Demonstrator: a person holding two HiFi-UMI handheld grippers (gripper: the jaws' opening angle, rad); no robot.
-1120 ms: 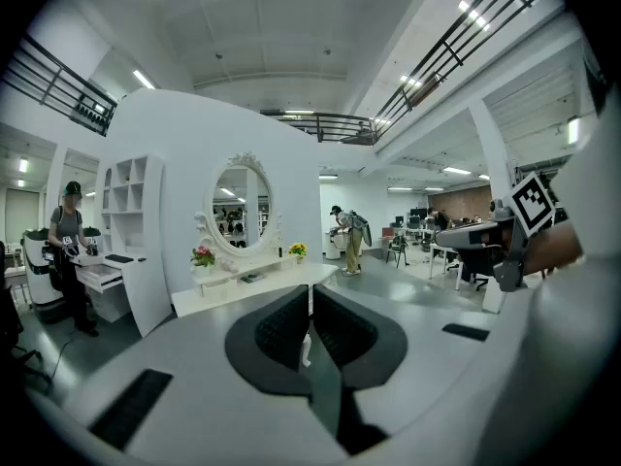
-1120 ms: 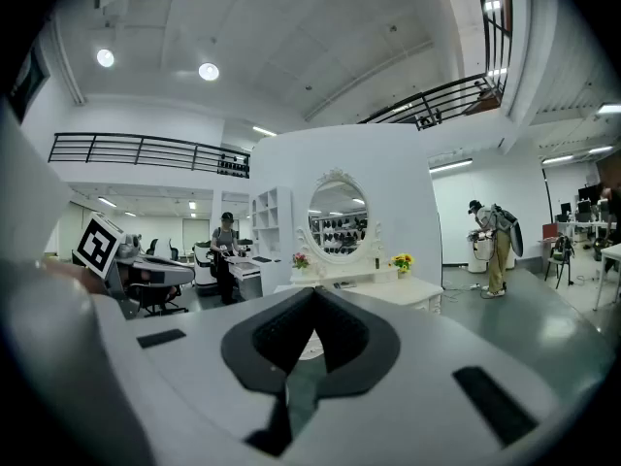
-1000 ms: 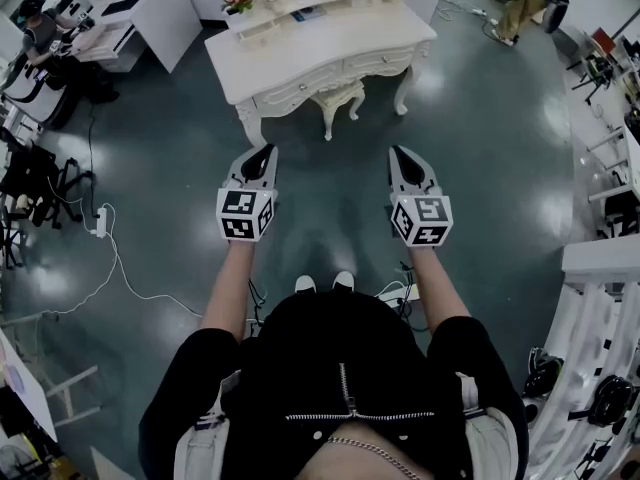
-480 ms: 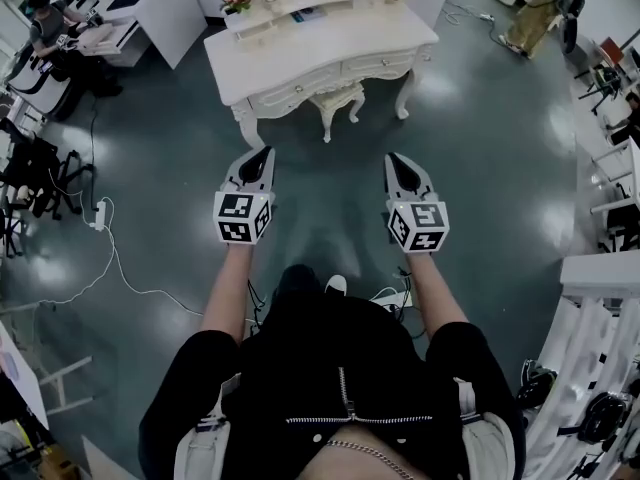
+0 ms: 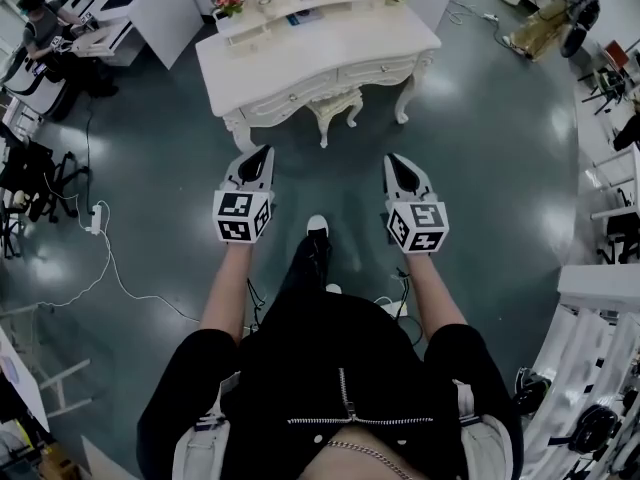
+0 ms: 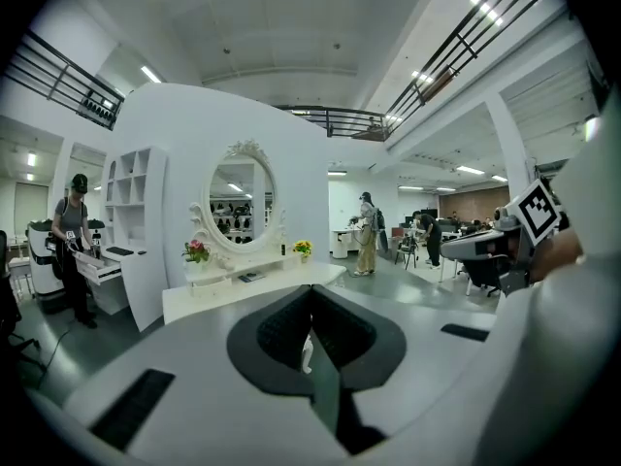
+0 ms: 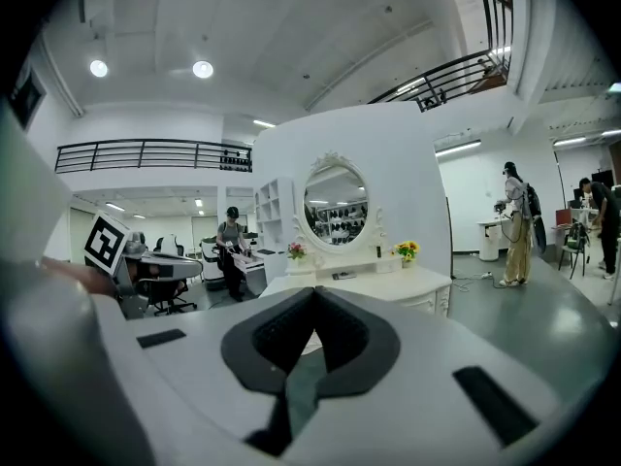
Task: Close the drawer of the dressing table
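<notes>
The white dressing table [image 5: 300,53] stands ahead of me with an oval mirror [image 6: 240,197], two small flower pots and a stool [image 5: 335,103] tucked under it. Its drawer fronts [image 5: 290,96] run along the near edge, and the left one seems to stick out a little. My left gripper [image 5: 262,154] and right gripper [image 5: 397,158] are held side by side over the floor, well short of the table and pointing at it. Both are shut with nothing between the jaws. In the gripper views the table [image 6: 243,294] [image 7: 388,284] shows beyond the closed tips of the left gripper [image 6: 310,289] and right gripper [image 7: 313,294].
A person works at a white desk [image 5: 130,13] at the back left, near office chairs [image 5: 30,168]. A cable and power strip [image 5: 100,218] lie on the floor at the left. White shelving [image 5: 600,288] stands at the right. Another person [image 5: 560,8] stands at the back right.
The person has stepped forward, one foot now out in front. Both grippers have come nearer to the dressing table, which looks larger and lower in the head view. The jaws stay shut.
</notes>
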